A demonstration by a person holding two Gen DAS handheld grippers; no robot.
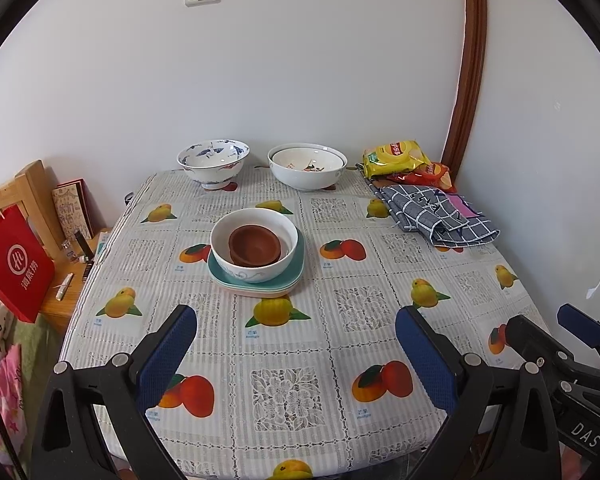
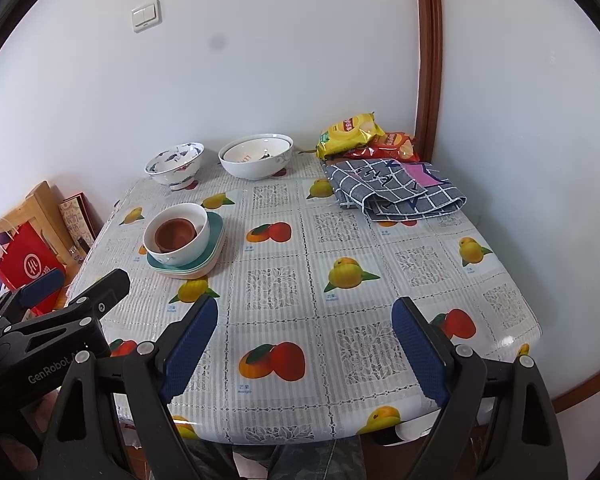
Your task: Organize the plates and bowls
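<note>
Hovering wide open and empty, left gripper (image 1: 296, 344) and right gripper (image 2: 305, 338) face seemingly two stacked plates (image 1: 290, 276)

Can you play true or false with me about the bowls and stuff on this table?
1. The brown bowl sits inside the white bowl. True.
2. The white bowl stands on the bare tablecloth. False: it stands on a stack of plates, with a teal one on top.
3. The blue-patterned bowl is at the far edge of the table, near the wall. True.
4. The left gripper is holding a plate. False: it is open and empty, and so is the right gripper.
5. The chip bags are lying inside a bowl. False: they lie on the table's far corner, behind the checked cloth.
</note>
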